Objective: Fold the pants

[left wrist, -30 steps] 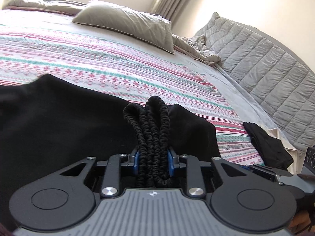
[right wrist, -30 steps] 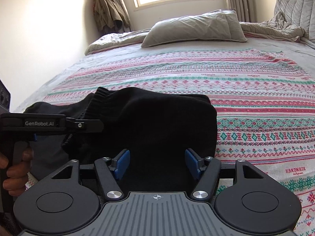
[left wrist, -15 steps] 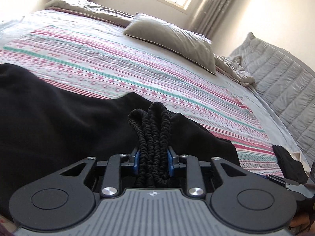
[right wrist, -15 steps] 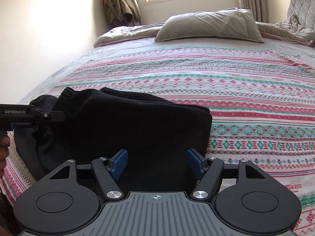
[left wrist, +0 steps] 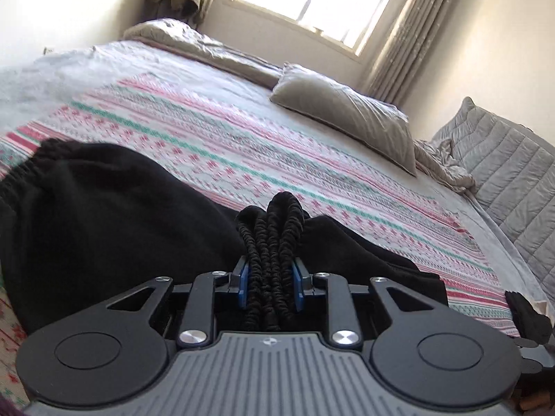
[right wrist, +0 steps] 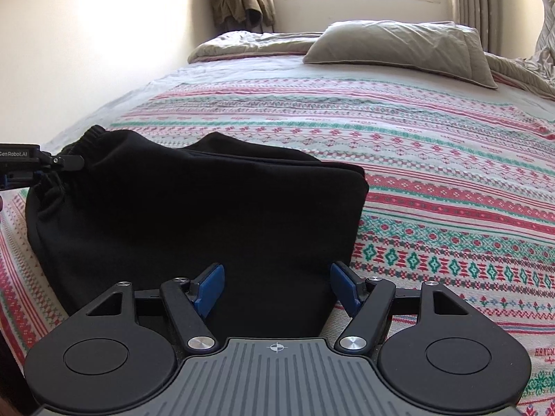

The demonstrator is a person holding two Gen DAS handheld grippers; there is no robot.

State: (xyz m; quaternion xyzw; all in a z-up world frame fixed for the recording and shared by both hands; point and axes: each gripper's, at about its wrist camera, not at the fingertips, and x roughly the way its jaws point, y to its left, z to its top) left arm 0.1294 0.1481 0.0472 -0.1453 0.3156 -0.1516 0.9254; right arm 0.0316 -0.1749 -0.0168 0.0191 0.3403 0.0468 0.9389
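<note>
Left wrist view: the left gripper [left wrist: 270, 286] has its jaws clamped tight on the bunched elastic waistband [left wrist: 274, 242] of the black pants [left wrist: 104, 222], which lie folded on the striped bedspread [left wrist: 277, 159]. From the right wrist, the right gripper [right wrist: 275, 289] hangs over the pants [right wrist: 208, 215], jaws spread wide, holding nothing.

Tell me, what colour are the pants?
Black all over; the pants show best in the right wrist view, lying on the striped bedspread.

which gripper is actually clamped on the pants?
The left gripper: it pinches the bunched waistband of the pants. The right gripper is open, empty.
</note>
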